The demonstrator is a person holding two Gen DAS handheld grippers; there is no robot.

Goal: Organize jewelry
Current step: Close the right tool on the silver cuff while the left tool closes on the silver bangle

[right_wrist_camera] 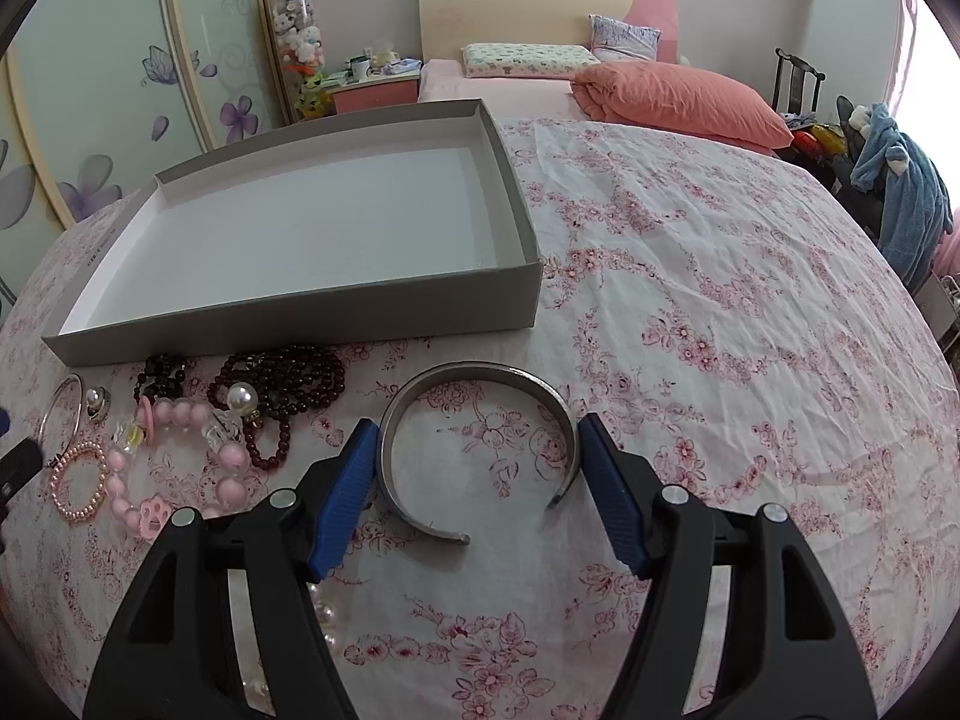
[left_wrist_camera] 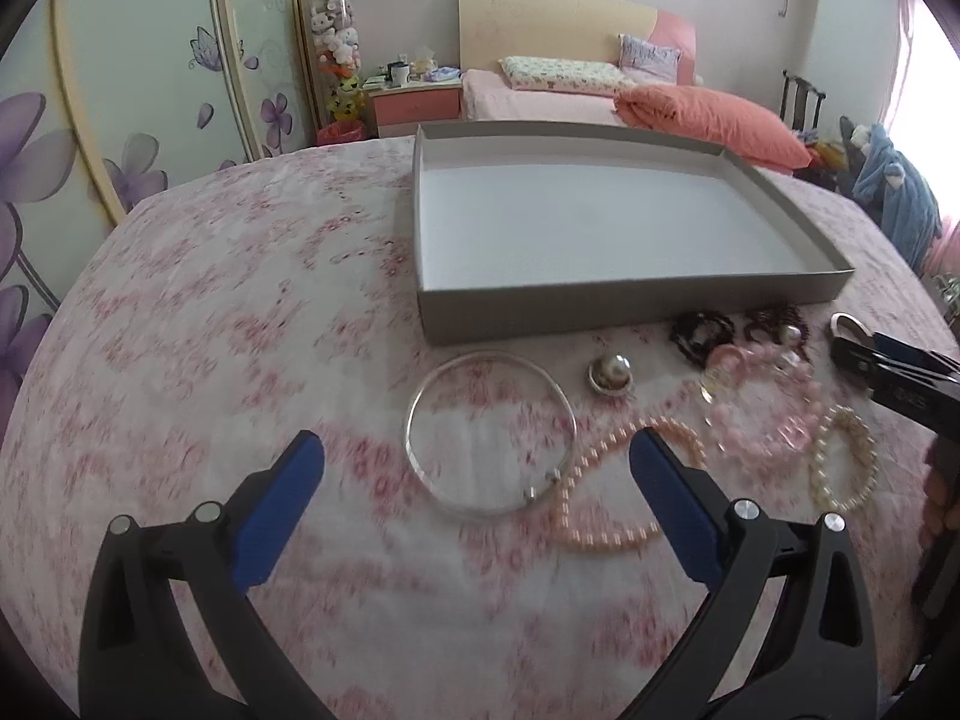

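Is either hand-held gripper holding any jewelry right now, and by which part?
Nothing is held. The right hand-held gripper straddles the metal cuff bangle, pads not clearly pressing. The left hand-held gripper is open above the thin silver bangle.

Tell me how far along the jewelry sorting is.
Nothing is sorted yet: the grey box is empty. The right gripper straddles the metal cuff, pads not yet pressing. The left gripper hangs open over the silver bangle. All beaded bracelets remain on the bedspread.
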